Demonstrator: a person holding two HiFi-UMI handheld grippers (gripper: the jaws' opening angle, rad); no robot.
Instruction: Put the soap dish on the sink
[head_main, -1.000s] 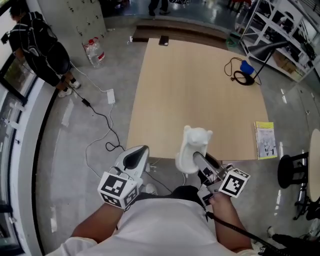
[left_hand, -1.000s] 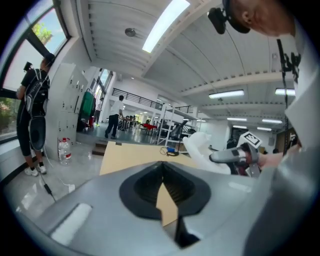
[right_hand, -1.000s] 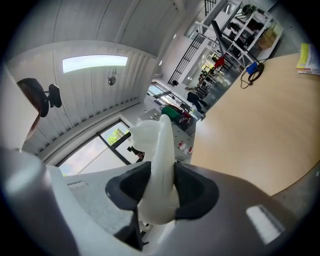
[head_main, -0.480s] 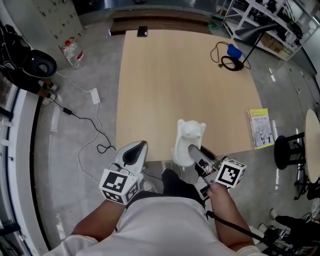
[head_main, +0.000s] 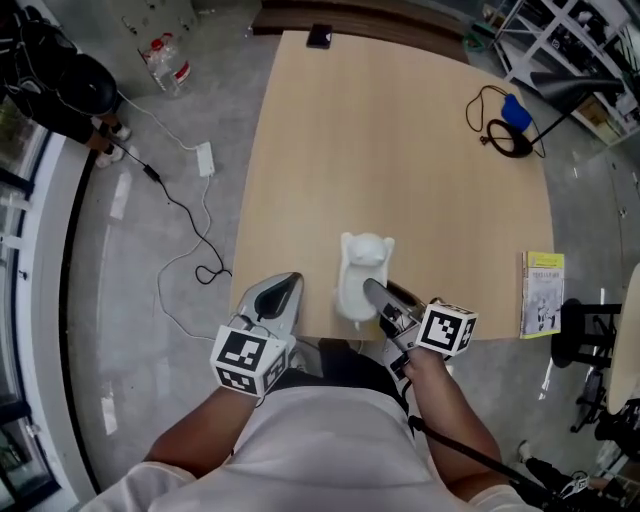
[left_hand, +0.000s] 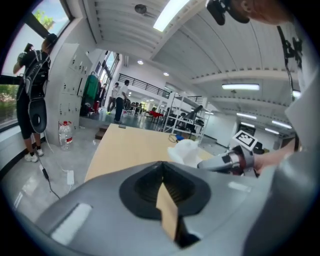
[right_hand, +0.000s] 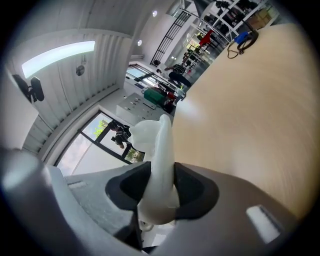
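The soap dish (head_main: 360, 272) is white and shaped like a small bear. My right gripper (head_main: 372, 292) is shut on its near end and holds it over the near edge of the wooden table (head_main: 400, 150). In the right gripper view the soap dish (right_hand: 159, 150) stands on edge between the two jaws of the right gripper (right_hand: 157, 200). My left gripper (head_main: 285, 287) hovers just left of the dish at the table's edge, jaws together with nothing in them. From the left gripper (left_hand: 167, 200) the dish (left_hand: 186, 151) shows to the right. No sink is in view.
On the table lie a black cable with a blue object (head_main: 510, 130) at the far right and a black slab (head_main: 319, 37) at the far edge. A yellow booklet (head_main: 542, 290) sits at the right edge, with a black stool (head_main: 585, 330) beside it. A bottle (head_main: 165, 55) and a power strip (head_main: 205, 158) lie on the floor to the left.
Both grippers have moved forward and down toward the table's near edge. The soap dish, still held, now hangs over the tabletop instead of short of it.
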